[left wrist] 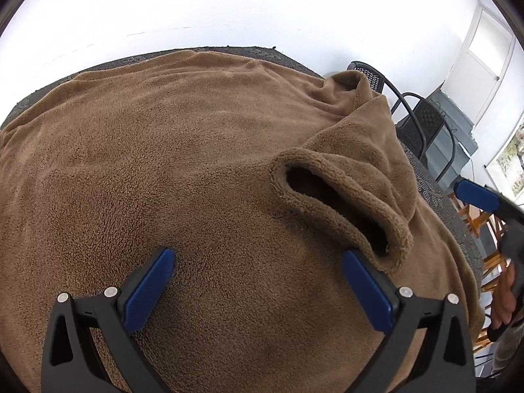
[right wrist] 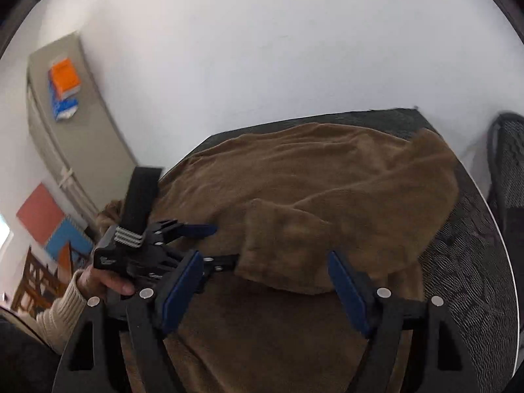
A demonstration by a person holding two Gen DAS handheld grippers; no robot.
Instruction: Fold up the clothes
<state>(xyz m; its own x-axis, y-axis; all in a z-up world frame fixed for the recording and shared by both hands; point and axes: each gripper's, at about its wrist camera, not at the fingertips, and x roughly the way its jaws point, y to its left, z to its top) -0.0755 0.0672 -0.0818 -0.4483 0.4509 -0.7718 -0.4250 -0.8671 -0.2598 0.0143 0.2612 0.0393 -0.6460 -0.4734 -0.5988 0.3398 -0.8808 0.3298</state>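
Note:
A brown fleece garment [left wrist: 183,163] lies spread over a dark woven table [right wrist: 465,262]. One sleeve is folded in over the body, its open cuff [left wrist: 330,209] gaping toward me. My left gripper [left wrist: 258,258] hovers open just over the fleece, its right pad beside the cuff and nothing between the pads. At the right edge of that view a blue pad [left wrist: 476,193] of the other gripper shows. My right gripper [right wrist: 262,262] is open too. The sleeve's end [right wrist: 281,245] lies between and just ahead of its fingertips, with the pads clear of it. The left gripper [right wrist: 214,244] sits to its left.
A black mesh chair [left wrist: 422,121] and a grey box [left wrist: 455,140] stand past the table's right side, with wooden chairs [left wrist: 484,229] lower down. A beige cabinet [right wrist: 65,114] stands at the left wall. A hand in a cream knit sleeve [right wrist: 65,311] holds the left gripper.

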